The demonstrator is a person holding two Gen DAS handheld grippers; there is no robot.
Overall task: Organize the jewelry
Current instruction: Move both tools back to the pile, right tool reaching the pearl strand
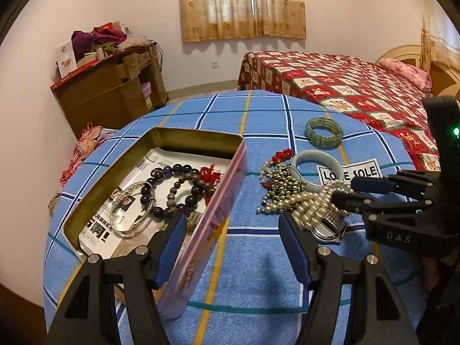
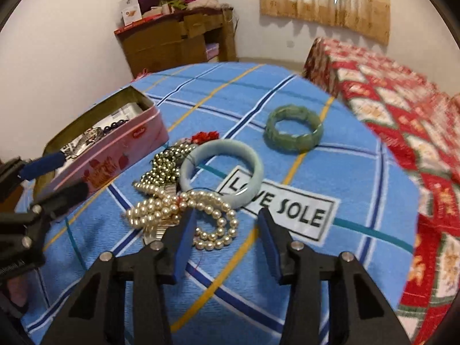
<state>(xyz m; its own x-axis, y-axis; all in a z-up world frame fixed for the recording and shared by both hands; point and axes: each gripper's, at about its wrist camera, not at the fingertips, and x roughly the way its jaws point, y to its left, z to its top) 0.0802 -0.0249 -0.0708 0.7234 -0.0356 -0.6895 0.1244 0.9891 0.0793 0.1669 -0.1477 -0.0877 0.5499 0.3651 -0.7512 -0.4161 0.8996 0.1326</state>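
Note:
A pink tin box [image 1: 212, 215] [image 2: 115, 155] stands open on the blue checked cloth; inside lie dark bead bracelets [image 1: 172, 189] and a clear bangle [image 1: 129, 215]. Right of it lies a pile: gold beads [image 1: 283, 184] [image 2: 164, 164], a pearl strand [image 1: 310, 201] [image 2: 184, 210], a watch [image 1: 330, 227], a pale blue bangle [image 1: 316, 164] [image 2: 221, 169]. A green stone bracelet [image 1: 324, 131] [image 2: 293, 132] lies apart. My left gripper [image 1: 230, 224] is open over the tin's near wall. My right gripper [image 2: 224, 221] [image 1: 345, 189] is open, just over the pearls.
The cloth [image 2: 287, 258] bears a "LOVE SOLE" label [image 2: 287, 212]. A bed with a red patterned cover [image 1: 345, 86] stands to the right. A brown cabinet piled with clothes [image 1: 115, 86] stands at the far wall.

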